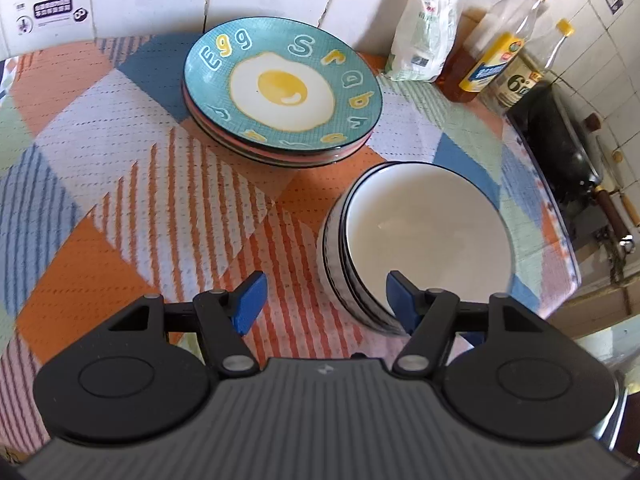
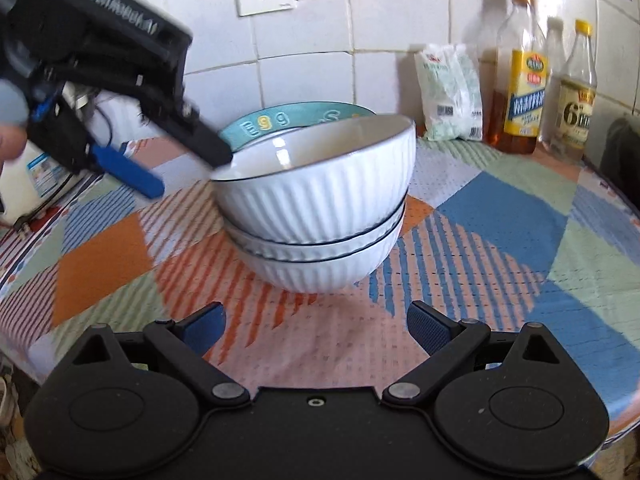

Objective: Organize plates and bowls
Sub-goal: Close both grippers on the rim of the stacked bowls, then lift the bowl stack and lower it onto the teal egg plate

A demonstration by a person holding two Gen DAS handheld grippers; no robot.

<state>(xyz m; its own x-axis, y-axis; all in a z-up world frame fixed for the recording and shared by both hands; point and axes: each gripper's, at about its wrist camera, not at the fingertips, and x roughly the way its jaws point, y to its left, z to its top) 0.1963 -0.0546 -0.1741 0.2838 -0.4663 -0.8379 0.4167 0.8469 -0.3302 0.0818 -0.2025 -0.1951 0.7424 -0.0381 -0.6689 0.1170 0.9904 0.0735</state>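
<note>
Left gripper [image 1: 322,300] spread wide at rim of 3 stacked bowls [image 2: 316,208], holding nothing; right gripper [image 2: 316,326] likewise agape, empty. Best seat top bowl level, release gently beside plates [image 1: 280,88].

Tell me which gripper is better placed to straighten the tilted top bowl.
Left. The left gripper is open right at the rim of the top bowl; the right gripper, also open, sits back from the bowl stack.
</note>
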